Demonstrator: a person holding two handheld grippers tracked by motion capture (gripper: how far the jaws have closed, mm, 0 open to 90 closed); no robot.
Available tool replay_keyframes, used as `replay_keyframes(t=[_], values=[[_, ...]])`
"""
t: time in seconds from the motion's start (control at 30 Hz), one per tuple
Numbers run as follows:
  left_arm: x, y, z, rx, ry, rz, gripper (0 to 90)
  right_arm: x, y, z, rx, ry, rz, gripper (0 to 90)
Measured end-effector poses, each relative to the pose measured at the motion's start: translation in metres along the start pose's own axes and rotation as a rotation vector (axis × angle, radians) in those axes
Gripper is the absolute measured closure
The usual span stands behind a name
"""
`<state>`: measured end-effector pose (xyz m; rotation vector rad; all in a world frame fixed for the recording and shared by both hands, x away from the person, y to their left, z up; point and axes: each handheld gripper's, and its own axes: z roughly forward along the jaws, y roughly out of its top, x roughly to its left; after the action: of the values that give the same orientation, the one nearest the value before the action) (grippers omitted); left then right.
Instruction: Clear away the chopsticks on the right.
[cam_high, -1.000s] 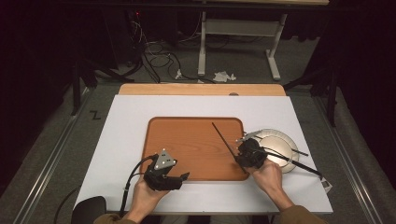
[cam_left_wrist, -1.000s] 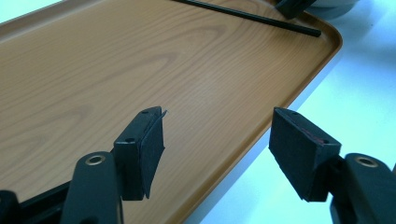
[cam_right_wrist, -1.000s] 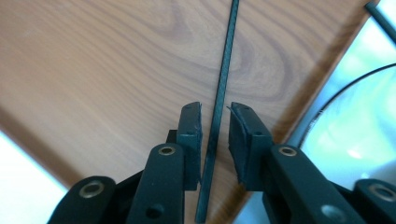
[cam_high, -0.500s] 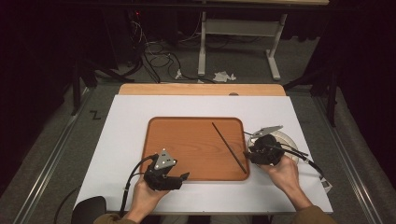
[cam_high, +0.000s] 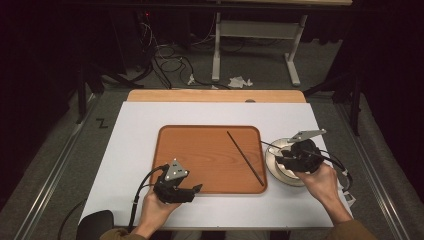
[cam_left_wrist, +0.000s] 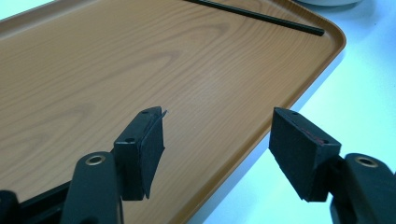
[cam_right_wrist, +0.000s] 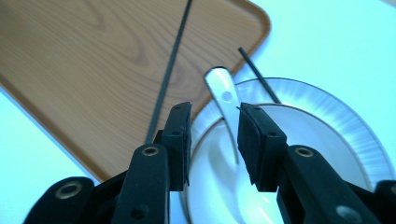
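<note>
A thin black chopstick lies slantwise, flat on the wooden tray's right part, released.

The high view looks forward and down on the whole tabletop. Each claw view rides low and close, looking along its jaws; both share the tray and chopstick.

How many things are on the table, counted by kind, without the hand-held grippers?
Tray: 1
Chopsticks: 2, one on the tray, one on the plate
Plate: 1
Bowl: 1
Spoon: 1
Total: 6
</note>
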<state>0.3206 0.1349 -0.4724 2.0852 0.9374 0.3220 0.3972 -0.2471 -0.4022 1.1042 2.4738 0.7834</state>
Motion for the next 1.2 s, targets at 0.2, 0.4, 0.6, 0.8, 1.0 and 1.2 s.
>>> replay_keyframes(t=[0.2, 0.4, 0.6, 0.8, 1.0, 1.2], values=[[0.002, 0.0, 0.001, 0.001, 0.0, -0.001, 35.3, -0.018, -0.007, -0.008, -0.028, 0.019, 0.038, 68.0], [0.002, 0.0, 0.001, 0.001, 0.001, -0.001, 35.3, -0.037, -0.013, -0.018, -0.033, -0.023, 0.064, 71.4], [0.002, 0.0, 0.001, 0.003, 0.003, -0.001, 35.3, -0.056, -0.02, -0.027, -0.046, -0.043, 0.095, 74.1], [0.001, 0.0, 0.002, 0.005, 0.005, -0.001, 35.3, -0.069, -0.026, -0.029, -0.049, -0.056, 0.111, 74.8], [0.002, 0.0, 0.002, 0.005, 0.006, -0.002, 35.3, -0.086, -0.037, -0.021, -0.028, -0.08, 0.145, 75.3], [0.002, 0.0, 0.002, 0.008, 0.008, -0.002, 35.3, -0.096, -0.049, -0.012, 0.028, -0.11, 0.17, 76.2]])
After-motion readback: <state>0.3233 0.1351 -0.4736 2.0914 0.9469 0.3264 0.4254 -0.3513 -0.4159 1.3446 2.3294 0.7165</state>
